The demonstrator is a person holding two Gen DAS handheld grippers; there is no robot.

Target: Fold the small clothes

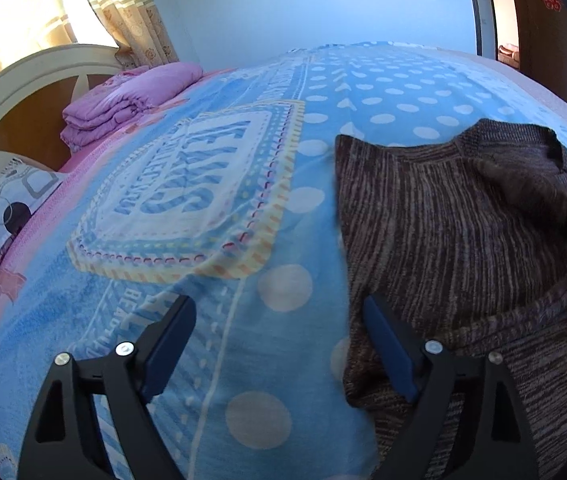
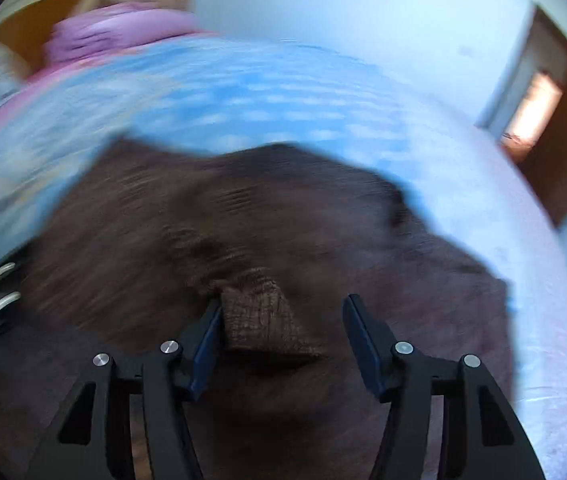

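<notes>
A brown striped knit sweater [image 1: 443, 208] lies on the blue dotted blanket [image 1: 211, 184] of a bed, its neckline at the far right. My left gripper [image 1: 279, 320] is open and empty, low over the blanket at the sweater's left edge; its right finger [image 1: 387, 352] overlaps that edge. In the blurred right wrist view the sweater [image 2: 163, 220] fills the middle. My right gripper [image 2: 281, 316] is open, with a ribbed cuff [image 2: 259, 316] of the sweater lying between the fingers against the left pad.
A folded purple quilt [image 1: 123, 100] and a patterned pillow [image 1: 3, 208] lie by the white and wood headboard [image 1: 23, 92] at the left. Curtains hang behind. A doorway [image 1: 507, 20] with a brown door is at the far right.
</notes>
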